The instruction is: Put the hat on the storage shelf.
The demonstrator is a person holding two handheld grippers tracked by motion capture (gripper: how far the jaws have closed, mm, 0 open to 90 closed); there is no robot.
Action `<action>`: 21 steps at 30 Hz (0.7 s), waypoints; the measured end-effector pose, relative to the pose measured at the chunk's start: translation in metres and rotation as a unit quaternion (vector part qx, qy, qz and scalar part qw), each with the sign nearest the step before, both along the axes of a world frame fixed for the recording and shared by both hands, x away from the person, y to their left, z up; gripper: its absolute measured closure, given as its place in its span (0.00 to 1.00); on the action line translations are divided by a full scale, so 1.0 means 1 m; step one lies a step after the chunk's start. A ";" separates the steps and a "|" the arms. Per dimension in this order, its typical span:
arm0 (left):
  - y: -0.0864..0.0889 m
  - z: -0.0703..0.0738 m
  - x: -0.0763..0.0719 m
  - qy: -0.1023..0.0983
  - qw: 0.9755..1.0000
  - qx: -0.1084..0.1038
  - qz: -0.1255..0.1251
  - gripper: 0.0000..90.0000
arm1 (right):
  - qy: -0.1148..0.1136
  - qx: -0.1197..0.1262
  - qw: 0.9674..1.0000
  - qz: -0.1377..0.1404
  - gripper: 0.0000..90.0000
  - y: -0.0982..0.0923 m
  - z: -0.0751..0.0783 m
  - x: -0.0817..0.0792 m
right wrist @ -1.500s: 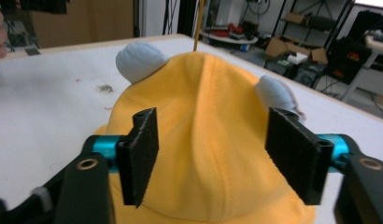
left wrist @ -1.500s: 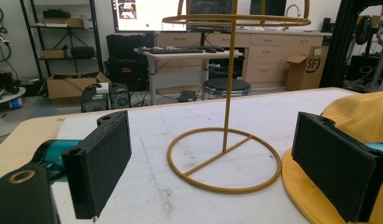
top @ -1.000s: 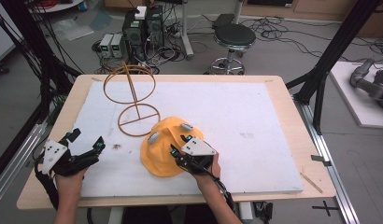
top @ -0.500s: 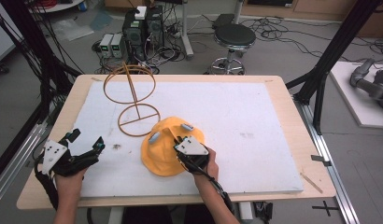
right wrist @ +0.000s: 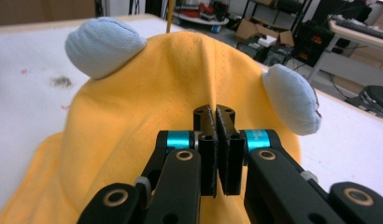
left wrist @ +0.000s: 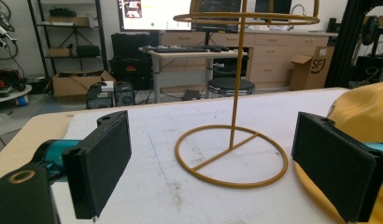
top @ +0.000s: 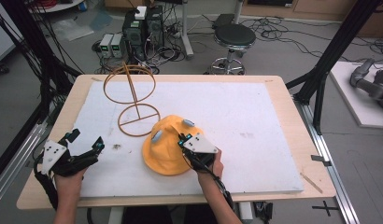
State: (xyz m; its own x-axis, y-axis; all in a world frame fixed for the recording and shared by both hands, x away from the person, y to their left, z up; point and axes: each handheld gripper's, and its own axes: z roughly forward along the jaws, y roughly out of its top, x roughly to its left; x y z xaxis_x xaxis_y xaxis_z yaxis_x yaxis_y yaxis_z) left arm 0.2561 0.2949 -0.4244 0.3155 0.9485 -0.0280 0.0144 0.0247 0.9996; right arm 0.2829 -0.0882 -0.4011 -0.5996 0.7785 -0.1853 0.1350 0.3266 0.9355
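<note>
A yellow cloth hat (top: 164, 151) with two pale blue ears lies on the white mat near the front edge. My right gripper (top: 182, 140) rests on the hat's right side. In the right gripper view, the right gripper (right wrist: 215, 112) is shut, pinching a ridge of the yellow hat (right wrist: 133, 112) between the ears (right wrist: 105, 46). A golden wire stand (top: 133, 100) with a ring base and a ring top stands upright behind the hat. My left gripper (top: 87, 139) hovers open at the front left, and in its own view the left gripper (left wrist: 213, 126) faces the stand (left wrist: 231, 158) with nothing between the jaws.
A white mat (top: 255, 112) covers most of the wooden table (top: 292, 121). A stool (top: 234, 37) and computer boxes (top: 143, 23) sit on the floor beyond the far edge. Black frame posts (top: 320, 79) flank the table on both sides.
My right gripper has shifted slightly on the hat and now pinches a fold of its cloth. The left gripper has stayed where it was.
</note>
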 end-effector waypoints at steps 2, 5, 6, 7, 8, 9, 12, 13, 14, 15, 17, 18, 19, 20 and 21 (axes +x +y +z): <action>0.000 0.000 0.000 0.002 1.000 0.001 -0.001 0.14 | -0.008 0.005 1.000 0.000 0.99 -0.003 0.005 -0.001; -0.001 -0.001 0.000 0.004 1.000 0.003 -0.002 0.14 | -0.019 0.019 1.000 -0.003 0.99 -0.008 0.017 -0.003; -0.001 -0.001 0.000 0.004 1.000 0.003 -0.003 0.14 | -0.022 0.027 0.999 -0.002 0.99 -0.010 0.020 -0.004; -0.002 0.000 0.000 0.003 1.000 0.004 -0.002 0.14 | -0.022 0.027 0.999 -0.002 0.99 -0.010 0.020 -0.004; -0.002 0.000 0.000 0.003 1.000 0.003 -0.002 0.14 | -0.036 0.037 0.999 -0.004 0.99 -0.012 0.028 -0.005; -0.002 0.000 0.000 0.002 1.000 0.003 -0.002 0.14 | -0.036 0.037 0.999 -0.004 0.99 -0.012 0.028 -0.005; -0.001 -0.001 0.000 0.003 1.000 0.003 -0.002 0.14 | -0.061 0.052 0.997 -0.009 0.99 -0.016 0.045 -0.007; -0.001 -0.001 0.000 0.003 1.000 0.003 -0.002 0.14 | -0.062 0.055 0.996 -0.012 0.99 -0.017 0.048 -0.007; -0.001 -0.001 0.000 0.004 1.000 0.003 -0.002 0.14 | -0.066 0.061 0.996 -0.012 0.99 -0.017 0.052 -0.007; -0.001 -0.001 0.000 0.004 1.000 0.003 -0.002 0.14 | -0.066 0.061 0.996 -0.012 0.99 -0.017 0.052 -0.007; -0.001 -0.001 0.000 0.003 1.000 0.003 -0.003 0.14 | -0.078 0.072 0.994 -0.015 0.99 -0.020 0.064 -0.007; -0.001 -0.001 0.000 0.004 1.000 0.003 -0.003 0.14 | -0.084 0.074 0.994 -0.013 0.99 -0.021 0.067 -0.007; -0.001 -0.001 0.000 0.003 1.000 0.003 -0.003 0.14 | -0.084 0.074 0.994 -0.013 0.99 -0.021 0.067 -0.007; -0.001 -0.001 0.000 0.005 1.000 0.003 -0.002 0.14 | -0.087 0.078 0.993 -0.014 0.99 -0.022 0.070 -0.007; -0.001 -0.001 0.000 0.004 1.000 0.002 -0.003 0.14 | -0.092 0.082 0.992 -0.014 0.99 -0.023 0.074 -0.007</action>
